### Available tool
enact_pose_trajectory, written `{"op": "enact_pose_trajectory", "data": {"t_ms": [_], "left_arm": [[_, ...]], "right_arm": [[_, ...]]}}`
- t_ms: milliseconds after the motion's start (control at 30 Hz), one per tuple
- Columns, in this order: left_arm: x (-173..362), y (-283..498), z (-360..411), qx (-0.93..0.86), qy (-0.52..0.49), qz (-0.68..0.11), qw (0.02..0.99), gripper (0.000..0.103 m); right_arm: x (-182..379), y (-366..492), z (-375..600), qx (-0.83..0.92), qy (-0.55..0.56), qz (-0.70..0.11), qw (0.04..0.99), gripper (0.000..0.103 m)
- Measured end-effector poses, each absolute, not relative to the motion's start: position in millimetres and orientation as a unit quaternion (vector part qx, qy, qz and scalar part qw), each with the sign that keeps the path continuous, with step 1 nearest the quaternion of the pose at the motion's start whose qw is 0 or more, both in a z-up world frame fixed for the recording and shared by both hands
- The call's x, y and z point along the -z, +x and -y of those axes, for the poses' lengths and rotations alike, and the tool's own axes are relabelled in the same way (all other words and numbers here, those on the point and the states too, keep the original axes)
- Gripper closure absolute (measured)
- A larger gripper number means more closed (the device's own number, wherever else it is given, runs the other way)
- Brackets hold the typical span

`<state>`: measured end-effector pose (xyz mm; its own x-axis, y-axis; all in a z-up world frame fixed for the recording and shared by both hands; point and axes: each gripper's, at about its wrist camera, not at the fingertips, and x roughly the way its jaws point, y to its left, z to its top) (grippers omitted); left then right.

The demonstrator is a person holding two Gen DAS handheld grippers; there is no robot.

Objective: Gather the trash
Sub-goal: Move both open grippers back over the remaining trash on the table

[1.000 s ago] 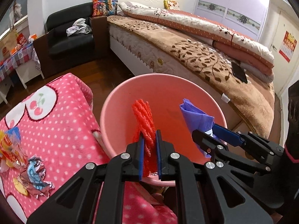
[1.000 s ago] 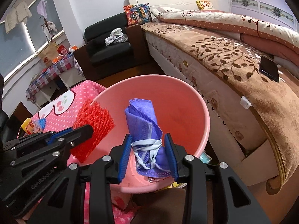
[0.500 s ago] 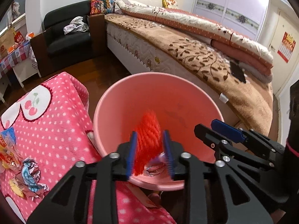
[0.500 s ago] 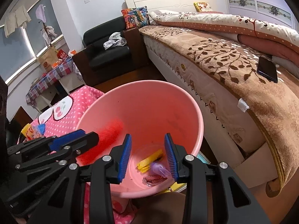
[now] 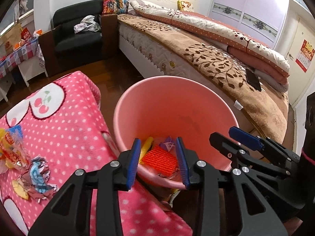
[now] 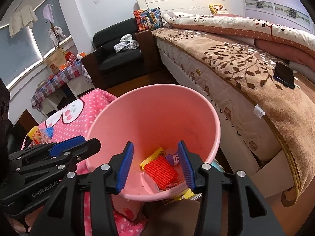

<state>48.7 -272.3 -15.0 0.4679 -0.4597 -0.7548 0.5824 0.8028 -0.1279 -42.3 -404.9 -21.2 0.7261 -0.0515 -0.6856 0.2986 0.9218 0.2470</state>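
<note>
Three pieces of trash, a red mesh (image 6: 160,172), a purple wad (image 6: 173,158) and a yellow wrapper (image 6: 151,157), lie low in the pink bin (image 5: 137,106). Crumpled wrappers (image 5: 37,179) wait on the pink worktop (image 5: 65,129), lower left. Left claw (image 5: 159,162) and right claw (image 6: 156,165) gape empty above the bin.

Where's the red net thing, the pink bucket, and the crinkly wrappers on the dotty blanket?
red net (image 6: 160,170), right wrist view, middle of its mesh.
pink bucket (image 6: 157,114), right wrist view, bare inner back wall.
crinkly wrappers (image 5: 38,174), left wrist view, middle of the crumpled blue-and-silver piece.
</note>
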Motion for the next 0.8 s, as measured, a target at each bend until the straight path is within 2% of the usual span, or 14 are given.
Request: {"op": "enact_pose_trajectory", "data": {"t_ms": [367,800], "left_arm": [[10,36,239,0.274,0.074,-0.414,0.865,0.066],[12,24,153,0.207,0.040,-0.430,0.878,0.066]], "right_arm": [[17,-43,370,0.054,0.157,-0.358,0.919,0.056],[17,-31,291,-0.047,0.112,-0.369,0.922,0.056]]}}
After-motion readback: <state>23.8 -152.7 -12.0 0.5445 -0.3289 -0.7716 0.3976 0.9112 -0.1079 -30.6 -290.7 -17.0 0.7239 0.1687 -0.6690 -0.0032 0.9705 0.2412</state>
